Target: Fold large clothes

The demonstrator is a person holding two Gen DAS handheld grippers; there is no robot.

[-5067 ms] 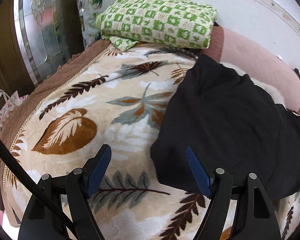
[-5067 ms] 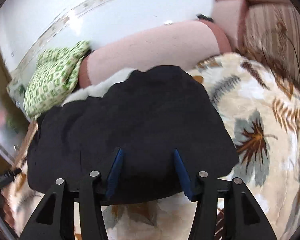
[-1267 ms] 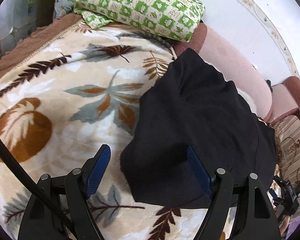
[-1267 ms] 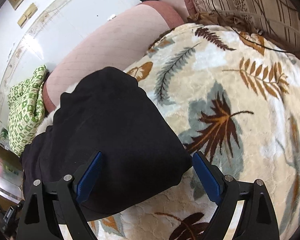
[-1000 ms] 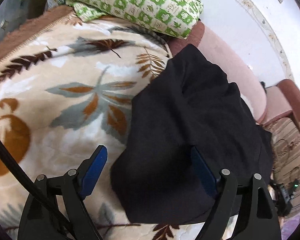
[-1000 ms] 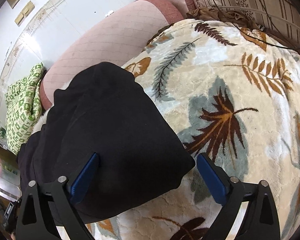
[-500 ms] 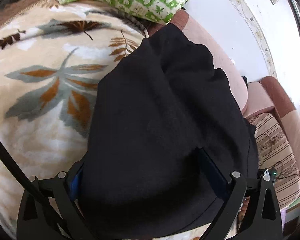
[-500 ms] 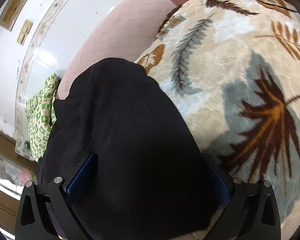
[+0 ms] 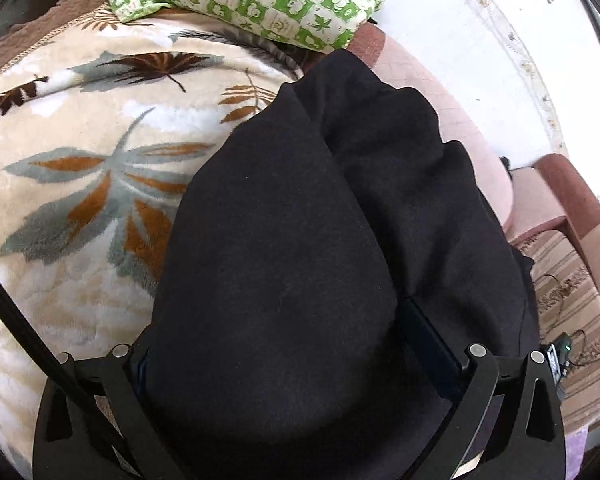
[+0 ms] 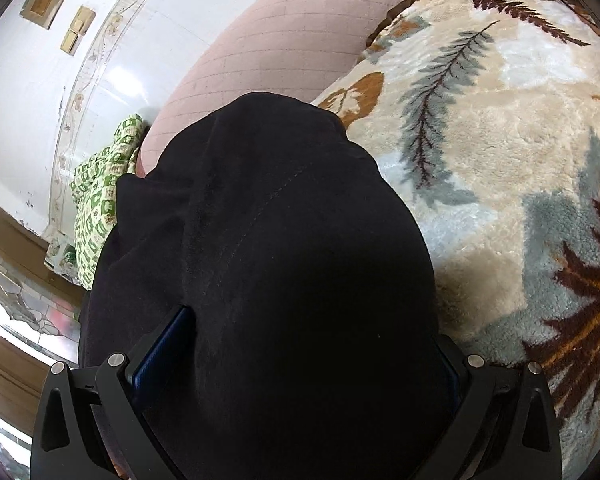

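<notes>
Both grippers, left gripper and right gripper, moved onto the black garment's near edge; jaws wide apart, cloth between them, blanket underneath.

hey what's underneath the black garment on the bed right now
The black garment lies on the leaf-print blanket, its far edge against the pink cushion. Whatever else sits beneath it is covered, including most of both grippers' fingers.

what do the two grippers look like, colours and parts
Both match: the left gripper and right gripper have matte black angular plastic finger arms with triangular cut-outs, round silver bolt heads, and dark blue flat pads. A thin black cable crosses the left wrist view.
</notes>
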